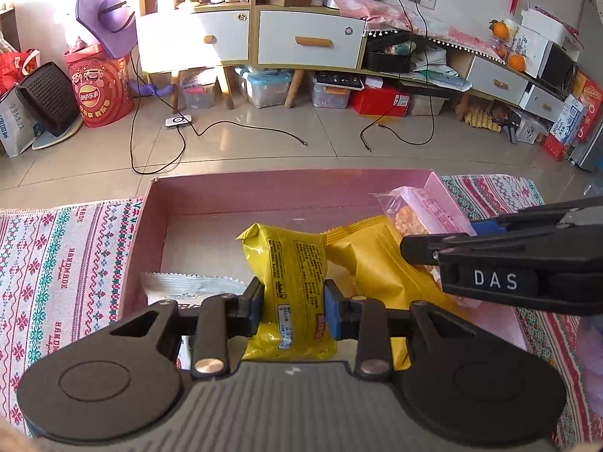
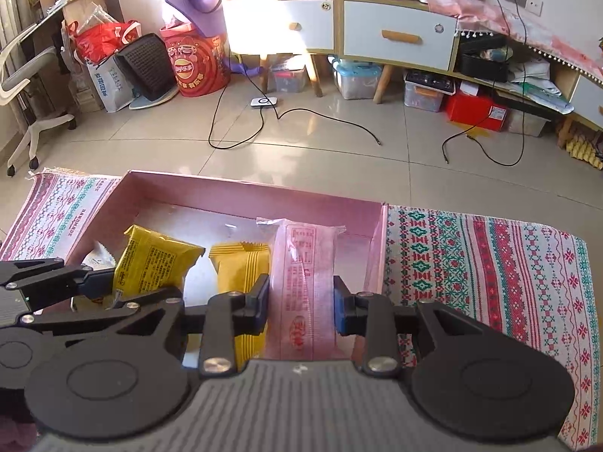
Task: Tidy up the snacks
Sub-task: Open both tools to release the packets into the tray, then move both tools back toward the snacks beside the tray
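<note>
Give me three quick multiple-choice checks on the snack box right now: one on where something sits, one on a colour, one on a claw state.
1. Where is the pink packet relative to the pink box?
A. outside on the cloth
B. at the box's right end
C. on the floor

2. What colour is the packet between the left claw's fingers?
A. yellow
B. green
C. white

3. What is the right claw doing?
A. wide open over bare cloth
B. gripping the white packet
C. closed around the pink packet

Answers:
1 B, it lies inside beside the right wall.
2 A, yellow wrapper with printed text.
3 C, both pads press its sides in the right wrist view.
</note>
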Motion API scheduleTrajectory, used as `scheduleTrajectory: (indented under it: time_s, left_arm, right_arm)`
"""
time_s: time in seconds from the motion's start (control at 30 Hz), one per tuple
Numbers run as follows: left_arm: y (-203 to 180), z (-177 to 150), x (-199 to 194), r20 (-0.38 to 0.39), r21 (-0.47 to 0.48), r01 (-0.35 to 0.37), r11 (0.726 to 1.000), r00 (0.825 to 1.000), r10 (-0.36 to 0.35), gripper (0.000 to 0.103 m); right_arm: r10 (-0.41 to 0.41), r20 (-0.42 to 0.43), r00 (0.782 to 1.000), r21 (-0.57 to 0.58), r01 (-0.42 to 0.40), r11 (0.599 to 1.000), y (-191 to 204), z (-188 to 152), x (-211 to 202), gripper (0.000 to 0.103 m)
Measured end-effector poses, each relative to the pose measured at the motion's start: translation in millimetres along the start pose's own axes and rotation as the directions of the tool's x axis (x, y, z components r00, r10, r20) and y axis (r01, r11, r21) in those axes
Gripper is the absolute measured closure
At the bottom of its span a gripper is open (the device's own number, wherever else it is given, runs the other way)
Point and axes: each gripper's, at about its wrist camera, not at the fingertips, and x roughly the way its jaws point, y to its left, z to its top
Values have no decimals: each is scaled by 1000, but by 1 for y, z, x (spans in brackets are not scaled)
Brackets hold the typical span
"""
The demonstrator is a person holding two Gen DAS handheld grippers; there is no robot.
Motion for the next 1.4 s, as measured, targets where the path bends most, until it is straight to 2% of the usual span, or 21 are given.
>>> scheduleTrajectory:
  time_s: [0.17,0.3,0.33,0.4,0.43,0.47,0.5,0.6,0.7,0.9,1.03,1.13,1.4]
  left_arm:
    - [0,1,-3,7,-7,-14,1000,1000,14,62]
    - [4,-7,-9,8,-36,4,999,1000,-4,45]
    - [5,-9,-10,12,-33,9,999,1000,-8,45]
    - [5,-11,-15,18,-28,10,1000,1000,-9,40]
    - [5,-11,-18,24,-30,10,999,1000,-10,38]
    - [4,-10,-20,29,-31,11,999,1000,-10,32]
    - [3,-9,-24,36,-28,8,1000,999,-7,26]
    - [-3,-6,-34,52,5,-4,1000,999,3,15]
    - [-7,-7,-44,56,35,-10,999,998,8,9]
    - [-12,-23,-66,58,77,2,997,998,-6,4]
    - [-16,-33,-81,49,124,-4,992,999,-2,3]
    - [-16,-40,-94,52,137,19,990,998,-26,0]
    - [-18,-67,-114,48,172,24,985,998,-32,0]
  right_arm:
    - [-25,16,1000,21,25,999,4,0,-5,73]
    - [-46,27,999,51,44,998,-2,-1,-9,69]
    - [-52,29,998,50,51,997,-3,-1,-10,67]
    - [-54,32,998,56,52,997,-6,-2,-13,50]
    - [-52,36,998,60,49,997,-6,-3,-15,46]
    - [-48,45,998,64,45,997,-7,-4,-18,42]
    - [-41,53,998,65,38,997,-7,-4,-21,39]
    - [-39,67,997,50,36,998,-6,-5,-32,33]
    - [-54,79,995,29,52,998,-4,-8,-44,27]
    - [-57,99,993,23,55,998,-5,-25,-68,20]
    - [-64,90,994,11,63,998,-3,-40,-78,19]
    - [-67,79,995,-14,68,998,1,-53,-85,18]
    - [-74,70,995,-20,75,997,7,-80,-100,15]
